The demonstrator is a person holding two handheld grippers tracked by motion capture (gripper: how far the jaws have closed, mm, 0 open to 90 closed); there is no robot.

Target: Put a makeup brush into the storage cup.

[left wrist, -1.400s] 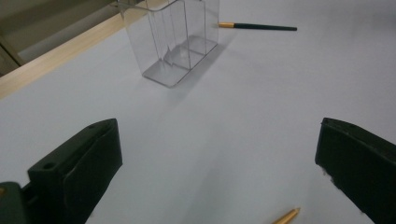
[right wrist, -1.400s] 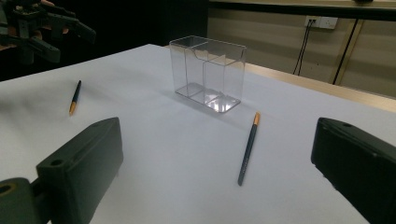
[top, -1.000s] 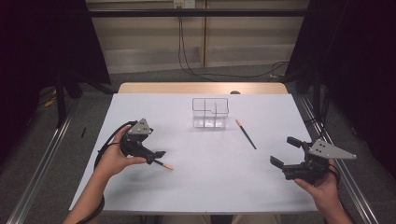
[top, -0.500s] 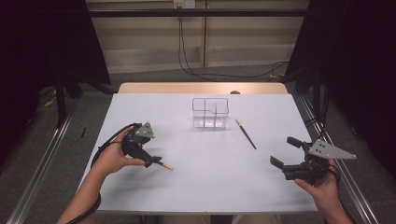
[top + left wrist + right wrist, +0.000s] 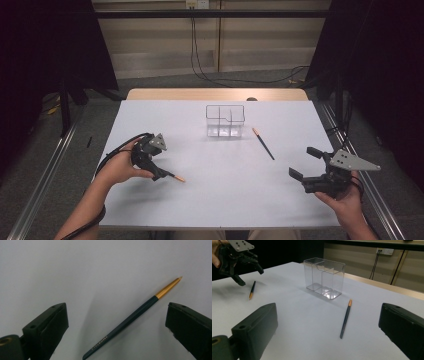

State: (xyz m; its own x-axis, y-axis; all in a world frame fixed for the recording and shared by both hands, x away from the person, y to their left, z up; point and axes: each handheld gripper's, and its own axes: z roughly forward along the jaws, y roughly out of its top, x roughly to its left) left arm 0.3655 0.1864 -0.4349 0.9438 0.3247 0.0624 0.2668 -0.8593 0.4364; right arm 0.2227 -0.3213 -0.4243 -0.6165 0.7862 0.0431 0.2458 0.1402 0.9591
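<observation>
Your left gripper [image 5: 159, 171] hangs just above the near pencil [image 5: 136, 316], which lies flat on the white table [image 5: 225, 200] at your left side. Its jaws are spread wide, and in the left gripper view the pencil lies between them, touching neither. The gold tip points away from the gripper. Your right gripper [image 5: 306, 162] rests at the right edge of the table with its jaws also spread and nothing between them. A second pencil [image 5: 345, 318] lies just beside the clear box [image 5: 324, 277], which stands upright in the middle.
</observation>
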